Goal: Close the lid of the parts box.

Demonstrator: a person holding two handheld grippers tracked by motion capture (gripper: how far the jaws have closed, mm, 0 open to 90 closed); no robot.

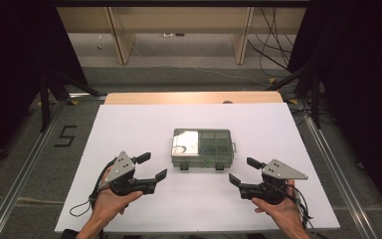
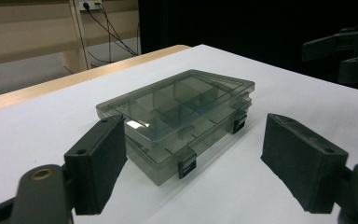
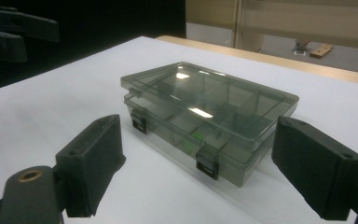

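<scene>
A smoky translucent compartment box [image 1: 202, 148] lies flat at the middle of the white table top [image 1: 129, 124], lid down, with two black latches [image 1: 184, 167] on its near side. My left gripper [image 1: 153, 166] is open, left of and nearer than the box, and holds nothing. My right gripper [image 1: 243, 171] is open too, on the box's near right. In the left gripper view the box [image 2: 177, 116] lies just beyond the spread jaws, and the right gripper [image 2: 345, 51] shows at the top right. In the right gripper view the box [image 3: 209, 112] lies ahead, latches facing me.
A wooden strip [image 1: 194, 97] runs along the table's far edge. Black curtains stand on both sides. Metal rails [image 1: 328, 164] flank the table on the floor, where a painted "5" [image 1: 65, 135] sits at the left. Cables [image 1: 273, 50] trail at the back right.
</scene>
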